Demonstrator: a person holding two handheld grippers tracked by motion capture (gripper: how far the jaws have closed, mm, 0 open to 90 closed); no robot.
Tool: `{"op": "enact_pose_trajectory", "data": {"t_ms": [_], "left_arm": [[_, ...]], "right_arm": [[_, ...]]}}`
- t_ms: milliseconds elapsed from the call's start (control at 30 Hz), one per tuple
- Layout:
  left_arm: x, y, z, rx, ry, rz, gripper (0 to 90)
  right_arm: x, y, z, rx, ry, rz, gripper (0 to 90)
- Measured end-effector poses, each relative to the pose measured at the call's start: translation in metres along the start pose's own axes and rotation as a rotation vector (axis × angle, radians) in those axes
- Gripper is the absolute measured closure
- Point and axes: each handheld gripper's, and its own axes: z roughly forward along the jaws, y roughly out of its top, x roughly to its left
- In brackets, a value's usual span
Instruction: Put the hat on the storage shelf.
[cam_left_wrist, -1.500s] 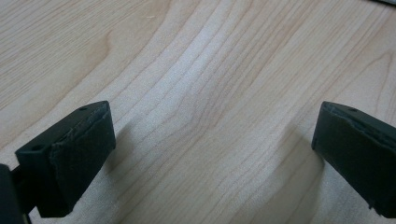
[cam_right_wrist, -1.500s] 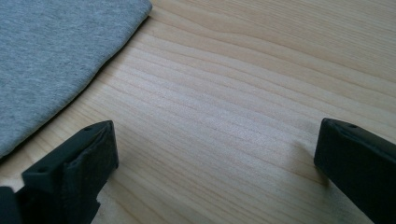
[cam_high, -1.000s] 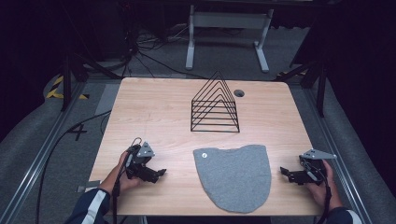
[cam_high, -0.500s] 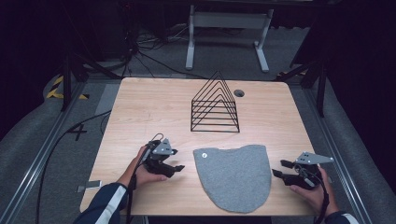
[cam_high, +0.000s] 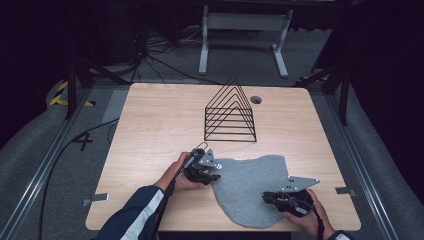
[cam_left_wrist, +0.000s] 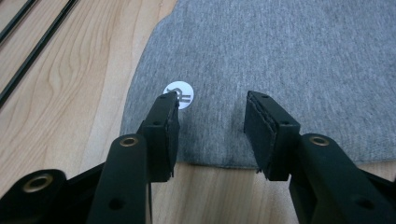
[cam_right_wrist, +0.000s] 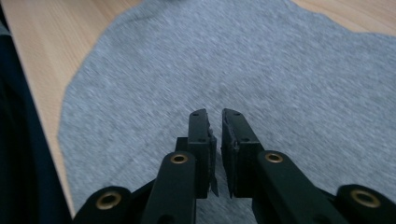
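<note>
Grey knit cloth (cam_high: 252, 189), rounded and soft, lies flat on the wooden table (cam_high: 150, 130), on the person's side of the black wire rack (cam_high: 230, 114). It looks light, limp and likely to drape; its edges seem the best holds. Its long axis runs from near the rack toward the person, rounded end nearest. The left gripper (cam_left_wrist: 212, 126) straddles the cloth's edge, jaws just closing but apart. The right gripper (cam_right_wrist: 215, 140) has just closed, nearly shut, on the cloth; whether it pinches fabric is unclear.
</note>
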Motion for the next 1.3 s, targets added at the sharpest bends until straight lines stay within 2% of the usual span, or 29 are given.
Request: {"op": "enact_pose_trajectory", "data": {"t_ms": [67, 133, 167, 300, 400, 533, 600, 667, 800, 833, 900, 1067, 1100, 1133, 1300], "left_arm": [[-0.001, -0.003, -0.003, 0.001, -0.009, -0.009, 56.7], [-0.003, -0.008, -0.007, 0.003, -0.001, -0.005, 56.9], [-0.005, -0.012, -0.010, -0.001, -0.007, -0.028, 57.2], [-0.015, -0.024, -0.022, 0.010, -0.007, -0.034, 57.2], [-0.020, -0.032, -0.029, 0.011, -0.001, -0.055, 57.2], [-0.036, -0.049, -0.044, 0.007, 0.014, -0.077, 57.3], [-0.043, -0.053, -0.048, 0.015, 0.015, -0.073, 57.6], [-0.051, -0.055, -0.050, 0.012, 0.018, -0.093, 58.1], [-0.061, -0.055, -0.053, 0.030, 0.013, -0.082, 59.9], [-0.064, -0.055, -0.052, 0.021, 0.017, -0.073, 60.5], [-0.071, -0.053, -0.052, 0.035, 0.008, -0.063, 61.8], [-0.085, -0.047, -0.047, 0.030, -0.032, -0.060, 62.7], [-0.087, -0.045, -0.045, 0.023, -0.038, -0.043, 63.0], [-0.089, -0.044, -0.044, 0.036, -0.048, -0.046, 63.1], [-0.098, -0.036, -0.037, 0.018, -0.062, -0.053, 63.1]], "right_arm": [[-0.002, -0.001, 0.003, 0.017, -0.008, 0.004, 83.1], [-0.002, -0.001, 0.006, 0.032, -0.014, 0.003, 83.3], [-0.002, -0.001, 0.008, 0.030, -0.014, 0.000, 83.3], [-0.003, 0.003, 0.013, 0.030, -0.011, -0.014, 83.9], [-0.006, 0.008, 0.018, 0.029, -0.008, -0.014, 84.0], [-0.007, 0.023, 0.032, 0.041, -0.033, -0.075, 83.9], [-0.010, 0.029, 0.038, 0.041, -0.038, -0.081, 83.8], [-0.014, 0.035, 0.044, 0.042, -0.047, -0.092, 83.8], [-0.018, 0.045, 0.052, 0.048, -0.066, -0.104, 83.7], [-0.019, 0.048, 0.055, 0.049, -0.071, -0.108, 83.7], [-0.022, 0.053, 0.061, 0.051, -0.082, -0.104, 83.7], [-0.026, 0.063, 0.070, 0.053, -0.105, -0.108, 83.7], [-0.027, 0.065, 0.072, 0.053, -0.111, -0.114, 83.7], [-0.027, 0.067, 0.074, 0.054, -0.115, -0.112, 83.7], [-0.033, 0.076, 0.083, 0.052, -0.141, -0.113, 82.2]]}}
